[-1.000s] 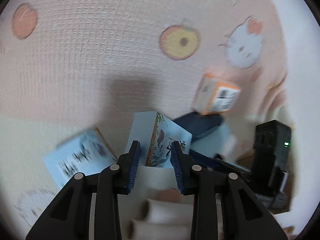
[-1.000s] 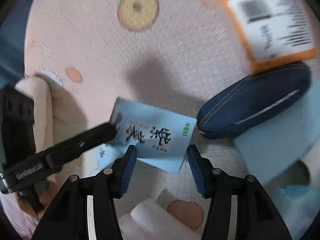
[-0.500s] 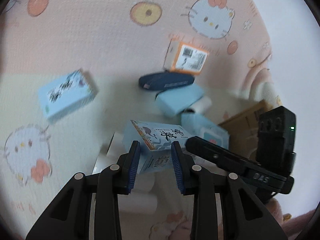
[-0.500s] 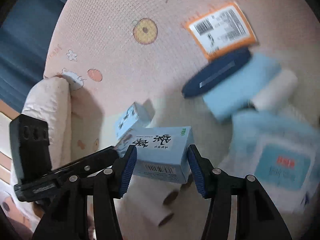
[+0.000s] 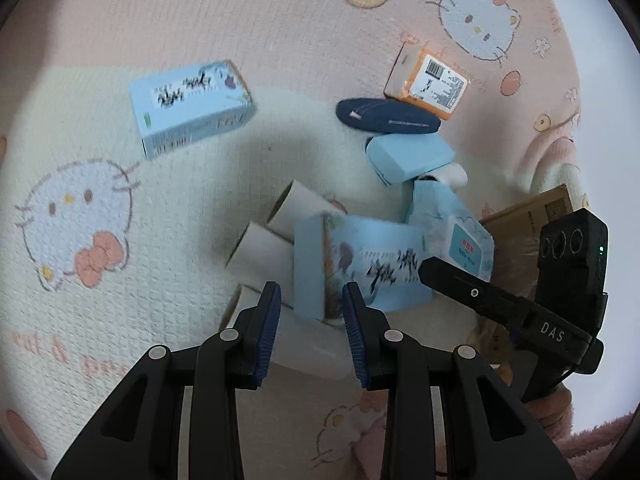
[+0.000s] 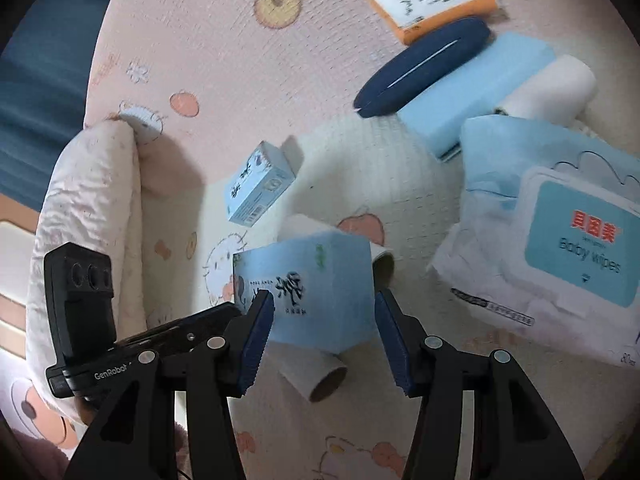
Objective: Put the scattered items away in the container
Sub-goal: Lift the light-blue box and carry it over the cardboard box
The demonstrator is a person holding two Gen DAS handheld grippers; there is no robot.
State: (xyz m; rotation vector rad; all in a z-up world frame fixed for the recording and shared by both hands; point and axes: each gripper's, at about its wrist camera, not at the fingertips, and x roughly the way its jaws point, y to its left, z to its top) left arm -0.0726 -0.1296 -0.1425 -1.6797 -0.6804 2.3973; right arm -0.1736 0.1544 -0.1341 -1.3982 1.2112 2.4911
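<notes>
A light blue box with ink-style print (image 5: 360, 266) is held up between both grippers, above several cardboard tubes (image 5: 260, 240). My left gripper (image 5: 310, 308) is shut on its narrow end. My right gripper (image 6: 322, 320) is shut on its long sides; the box also shows in the right wrist view (image 6: 316, 292). A second matching blue box (image 5: 190, 106) lies on the mat to the far left. A cardboard container (image 5: 532, 210) shows at the right edge, mostly hidden.
On the Hello Kitty mat (image 5: 120, 20) lie an orange box (image 5: 430, 80), a dark blue pouch (image 5: 384, 118), a plain blue box (image 5: 408, 158), a white roll (image 6: 548, 84) and a baby wipes pack (image 6: 560, 236). A rolled blanket (image 6: 88, 208) borders the left.
Both grippers have lifted the blue box up and away from the mat, so the other items look smaller. The box has turned from upright to lying sideways between the grippers.
</notes>
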